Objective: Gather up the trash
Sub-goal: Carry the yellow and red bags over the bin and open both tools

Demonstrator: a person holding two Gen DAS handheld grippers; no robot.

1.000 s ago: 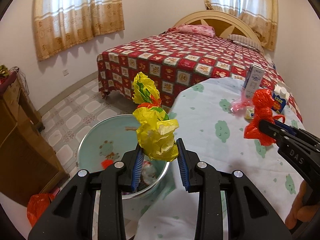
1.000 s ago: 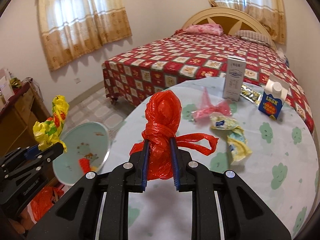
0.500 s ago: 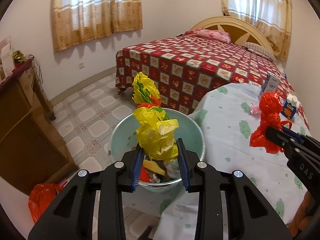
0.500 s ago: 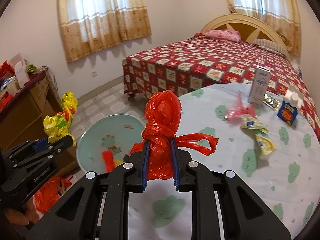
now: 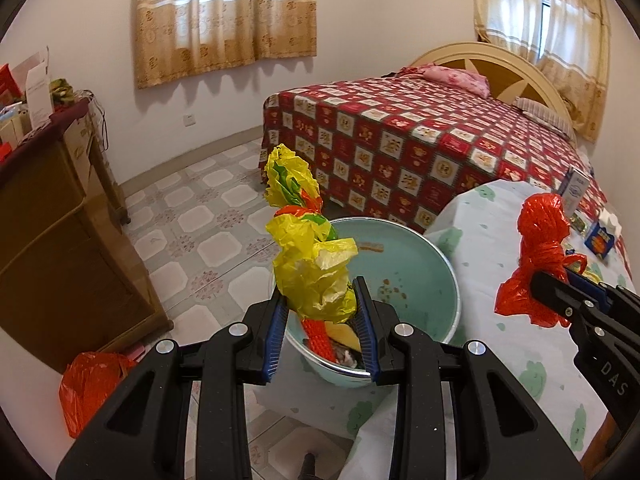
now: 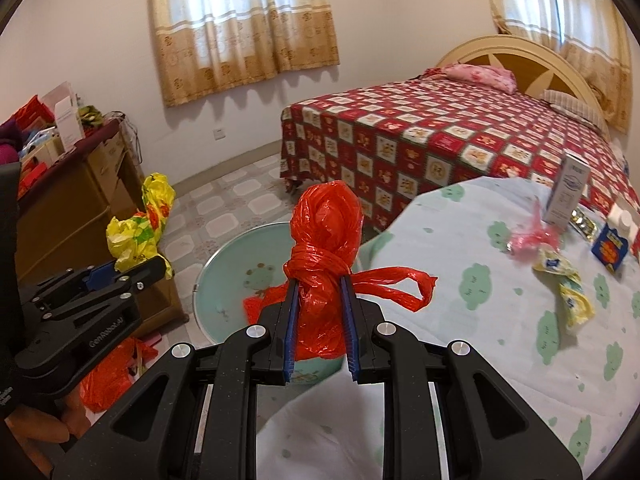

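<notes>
The left gripper (image 5: 320,300) is held above the pale green basin (image 5: 424,256), which stands on the floor just beside the table (image 5: 492,364), and its blue pads are clamped on the lower part of a crumpled yellow bag (image 5: 308,252). This bag stands nearly upright, with its long axis vertical and its twisted end pointing up. The right gripper (image 6: 320,304) is held over the edge of the table, beside the basin, and its fingers are closed tight on a knotted red bag (image 6: 324,248). The red bag is also upright, its rounded top up, and one loop sticks out to the right. Some trash (image 5: 324,336) already lies inside the basin.
</notes>
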